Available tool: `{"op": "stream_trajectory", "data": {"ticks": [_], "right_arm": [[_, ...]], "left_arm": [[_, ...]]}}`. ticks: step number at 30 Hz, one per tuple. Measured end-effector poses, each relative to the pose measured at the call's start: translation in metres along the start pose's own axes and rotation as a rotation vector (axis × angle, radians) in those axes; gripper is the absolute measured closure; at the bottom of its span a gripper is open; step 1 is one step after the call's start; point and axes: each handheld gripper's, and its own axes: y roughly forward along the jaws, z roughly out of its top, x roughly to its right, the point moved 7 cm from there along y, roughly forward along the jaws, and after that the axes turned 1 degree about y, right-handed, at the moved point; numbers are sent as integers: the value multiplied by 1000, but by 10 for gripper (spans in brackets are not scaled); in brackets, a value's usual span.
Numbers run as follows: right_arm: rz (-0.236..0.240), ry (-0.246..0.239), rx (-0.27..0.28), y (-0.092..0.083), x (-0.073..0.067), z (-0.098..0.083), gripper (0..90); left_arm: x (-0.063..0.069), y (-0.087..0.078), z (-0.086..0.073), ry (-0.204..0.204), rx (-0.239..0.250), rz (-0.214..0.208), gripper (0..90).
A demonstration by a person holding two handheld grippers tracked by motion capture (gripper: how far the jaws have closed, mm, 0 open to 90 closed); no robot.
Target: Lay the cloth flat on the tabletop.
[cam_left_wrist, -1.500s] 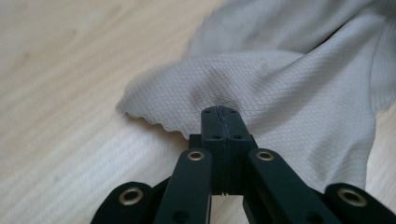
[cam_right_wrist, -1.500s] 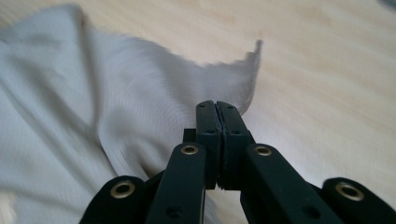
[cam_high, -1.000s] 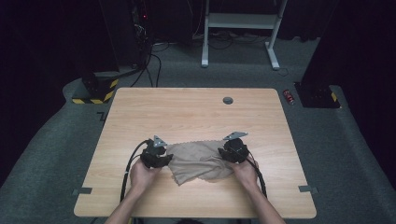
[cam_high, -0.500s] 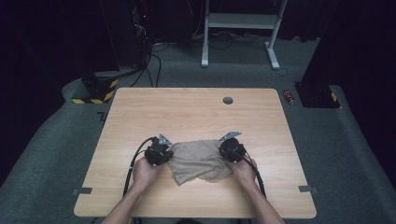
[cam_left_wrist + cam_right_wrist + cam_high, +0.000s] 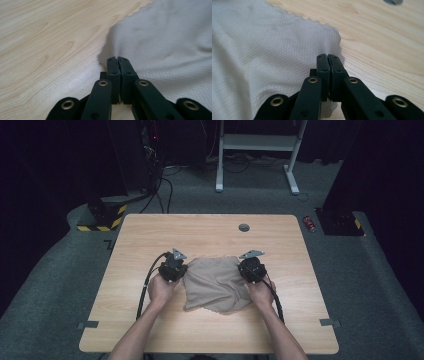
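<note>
Dark grey carpet surrounds my pale wood bench (image 5: 150, 240), with black equipment and a white metal frame (image 5: 260, 150) in the gloom at the far side. On the near middle of the bench lies a beige waffle-weave cloth (image 5: 215, 282), rumpled, with a scalloped edge along its far side. I have the left claw (image 5: 173, 268) at the cloth's far left corner and the right claw (image 5: 251, 266) at its far right corner. In the left gripper view the left claw (image 5: 117, 58) has its jaws pressed together on the cloth (image 5: 162, 45) just at its edge; they have just been closing, then eased a touch. In the right gripper view the right claw (image 5: 327, 56) is likewise clamped tight on the cloth (image 5: 262, 50) near its corner. A small round grey grommet (image 5: 244, 227) sits well beyond the cloth. I can read no writing or label anywhere.
</note>
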Motion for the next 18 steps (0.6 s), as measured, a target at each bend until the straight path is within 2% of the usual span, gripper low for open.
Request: {"op": "stream_trajectory", "data": {"ticks": [1, 2, 3, 4, 5, 6, 8, 9, 11, 13, 18], "right_arm": [[-15, 26, -31, 9, 4, -4, 803], [-15, 26, -31, 9, 4, -4, 803], [-10, 36, -42, 10, 5, -6, 755], [-10, 36, -42, 10, 5, -6, 755], [2, 32, -25, 4, 2, -8, 747], [7, 26, -19, 1, 1, -8, 744], [14, 22, -11, -2, -1, -9, 741], [34, 7, 0, -9, -5, -11, 736], [43, 2, 0, -11, -7, -13, 732], [63, -22, -20, -15, -14, -23, 719], [69, -31, -54, -11, -17, -33, 708]], "left_arm": [[-1, 4, -1, -16, -7, 13, 778], [1, 5, -1, -24, -8, 7, 778], [6, 2, -4, -2, -1, 0, 722], [6, 2, -4, -2, -1, 0, 701], [13, -5, -8, 27, 1, 1, 659], [16, -9, -11, 38, -1, -5, 635], [20, -12, -14, 45, -2, -16, 596], [26, -17, -20, 53, -7, -35, 583], [30, -19, -23, 55, -7, -51, 575], [37, -22, -30, 61, -16, -75, 573], [40, -16, -33, 69, -37, -81, 591]]}}
